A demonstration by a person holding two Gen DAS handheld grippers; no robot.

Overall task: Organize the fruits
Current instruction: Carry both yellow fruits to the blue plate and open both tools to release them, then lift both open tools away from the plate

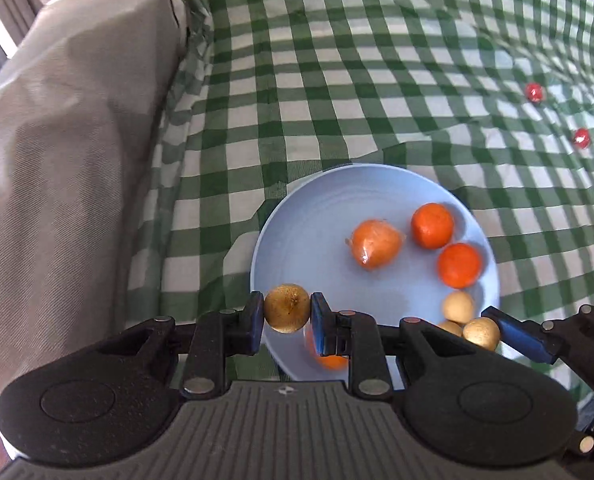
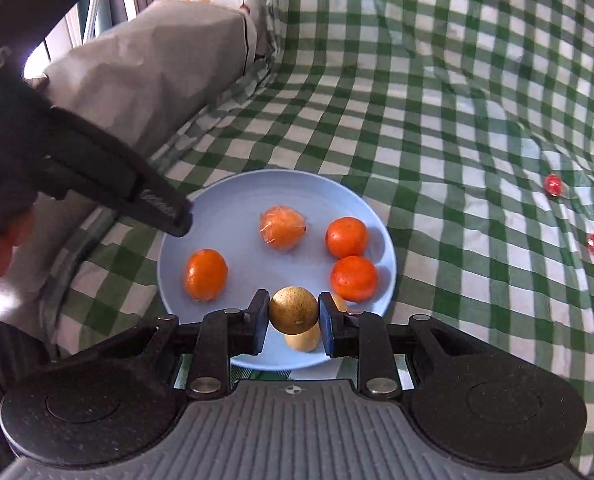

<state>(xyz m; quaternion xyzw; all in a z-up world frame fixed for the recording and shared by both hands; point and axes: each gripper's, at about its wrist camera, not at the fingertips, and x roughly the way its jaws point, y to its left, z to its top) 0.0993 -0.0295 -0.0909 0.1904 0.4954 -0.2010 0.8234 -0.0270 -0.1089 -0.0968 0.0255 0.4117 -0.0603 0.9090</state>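
Note:
My left gripper (image 1: 287, 309) is shut on a golden-brown round fruit (image 1: 287, 302), held over the near-left rim of a light blue plate (image 1: 309, 232). On the plate lie two bare oranges (image 1: 432, 226) (image 1: 459, 265), a plastic-wrapped orange (image 1: 375, 243) and small tan fruits (image 1: 459, 306). My right gripper (image 2: 294, 312) is shut on another golden-brown fruit (image 2: 293, 308) above the plate's (image 2: 233, 216) near edge, over a tan fruit (image 2: 303, 342). A third bare orange (image 2: 205, 275) lies at the plate's left. One finger (image 2: 161, 204) of the left gripper reaches in from the upper left.
A green-and-white checked cloth (image 1: 377, 80) covers the surface. A bulky grey-covered object (image 1: 77, 140) rises along the left side. Two small red wrapped items (image 1: 534, 92) (image 1: 581, 137) lie on the cloth to the right of the plate.

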